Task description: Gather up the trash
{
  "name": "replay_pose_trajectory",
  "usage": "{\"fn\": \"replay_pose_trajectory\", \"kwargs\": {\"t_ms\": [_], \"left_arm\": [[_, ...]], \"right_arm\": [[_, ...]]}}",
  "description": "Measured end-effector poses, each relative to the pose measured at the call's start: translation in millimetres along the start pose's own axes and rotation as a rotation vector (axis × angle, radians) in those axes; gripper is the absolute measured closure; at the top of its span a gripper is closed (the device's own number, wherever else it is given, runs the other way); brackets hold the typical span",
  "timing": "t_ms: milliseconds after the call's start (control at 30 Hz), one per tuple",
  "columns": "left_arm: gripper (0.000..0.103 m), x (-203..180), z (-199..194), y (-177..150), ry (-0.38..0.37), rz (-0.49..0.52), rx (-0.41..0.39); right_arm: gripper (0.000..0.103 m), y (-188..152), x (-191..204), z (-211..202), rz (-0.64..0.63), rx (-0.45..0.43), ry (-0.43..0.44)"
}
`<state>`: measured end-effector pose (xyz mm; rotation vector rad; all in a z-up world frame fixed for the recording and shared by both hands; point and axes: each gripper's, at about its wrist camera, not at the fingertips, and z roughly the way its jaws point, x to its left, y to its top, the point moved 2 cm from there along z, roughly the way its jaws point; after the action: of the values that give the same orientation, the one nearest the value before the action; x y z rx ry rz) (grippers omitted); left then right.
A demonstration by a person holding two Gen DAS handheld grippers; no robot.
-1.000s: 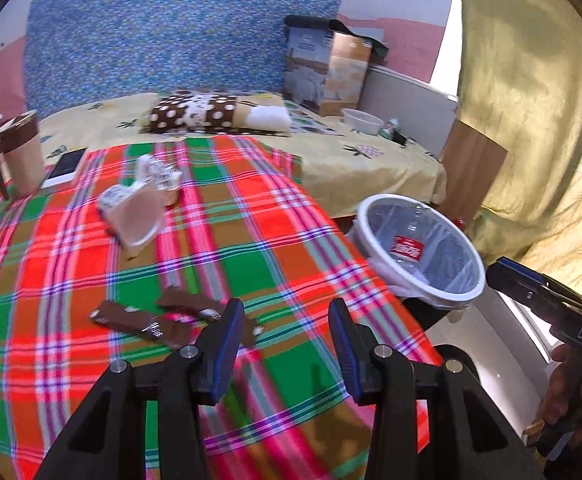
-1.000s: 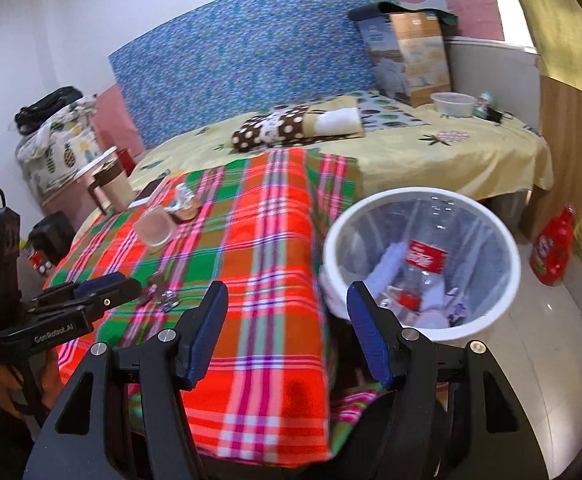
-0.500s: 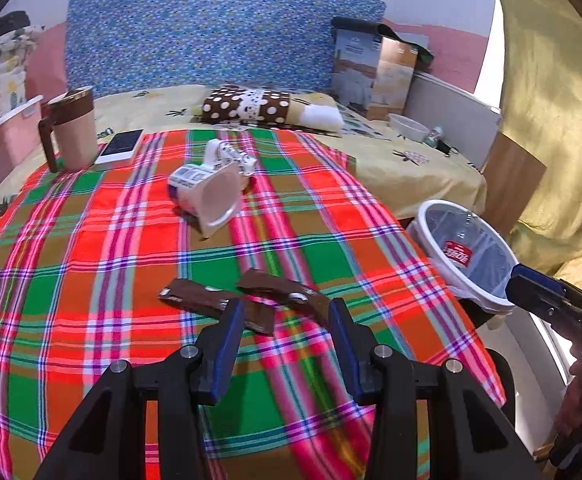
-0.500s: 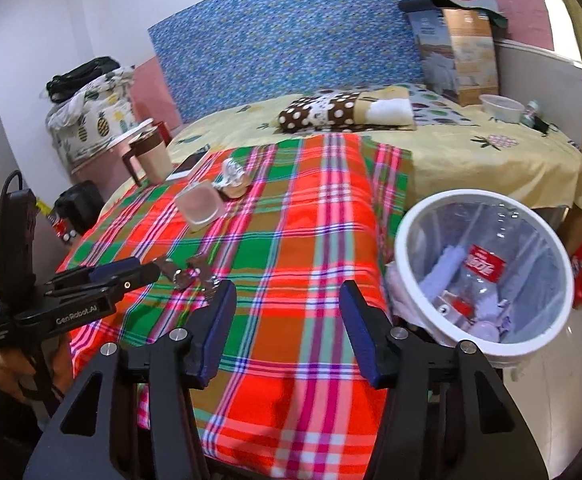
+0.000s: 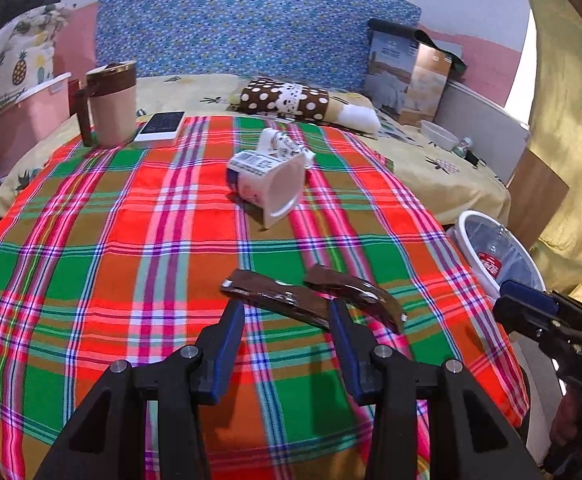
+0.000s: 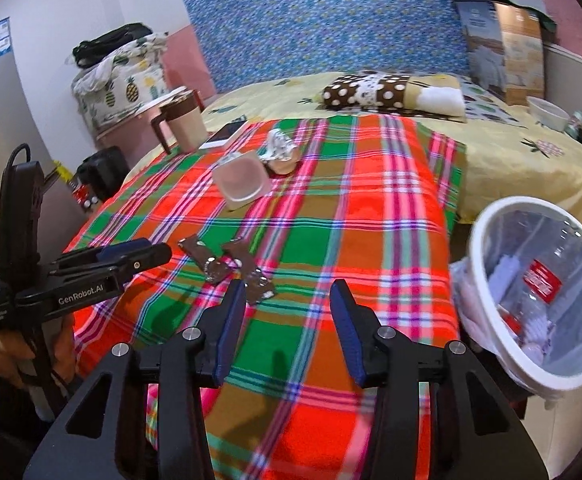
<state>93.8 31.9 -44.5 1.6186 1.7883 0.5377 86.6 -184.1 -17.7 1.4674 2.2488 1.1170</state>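
Two brown snack wrappers (image 5: pixel 275 294) (image 5: pixel 355 292) lie on the plaid tablecloth, just beyond my open, empty left gripper (image 5: pixel 287 316). They also show in the right wrist view (image 6: pixel 205 260) (image 6: pixel 251 276), just ahead and left of my open, empty right gripper (image 6: pixel 287 296). A tipped white plastic cup (image 5: pixel 269 182) and crumpled foil (image 5: pixel 287 144) lie further back. The white lined trash bin (image 6: pixel 539 292) with bottles inside stands on the floor to the right of the table.
A brown-lidded mug (image 5: pixel 111 104) and a phone (image 5: pixel 161 126) sit at the table's far left corner. A bed with a spotted pillow (image 5: pixel 287 98) and a cardboard box (image 5: pixel 409 76) lies behind. The table edge (image 5: pixel 503 340) drops off at the right.
Both grippers have swung left from the bin toward the table. The wrappers now sit right at the left gripper's fingertips, and the right gripper has come closer to them.
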Motion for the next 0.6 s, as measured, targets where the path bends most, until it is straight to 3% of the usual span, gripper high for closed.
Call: {"fn": "replay_pose_trajectory", "kwargs": {"t_ms": [400, 600], "left_arm": [[0.059, 28.1, 5.0, 9.2, 0.031, -0.036, 0.002], [0.059, 31.7, 12.4, 15.3, 0.024, -0.042, 0.009]], "right_arm": [[0.057, 12.4, 24.7, 48.8, -0.103, 0.097, 0.058], [0.065, 9.8, 25.8, 63.8, -0.113, 0.153, 0.07]]}}
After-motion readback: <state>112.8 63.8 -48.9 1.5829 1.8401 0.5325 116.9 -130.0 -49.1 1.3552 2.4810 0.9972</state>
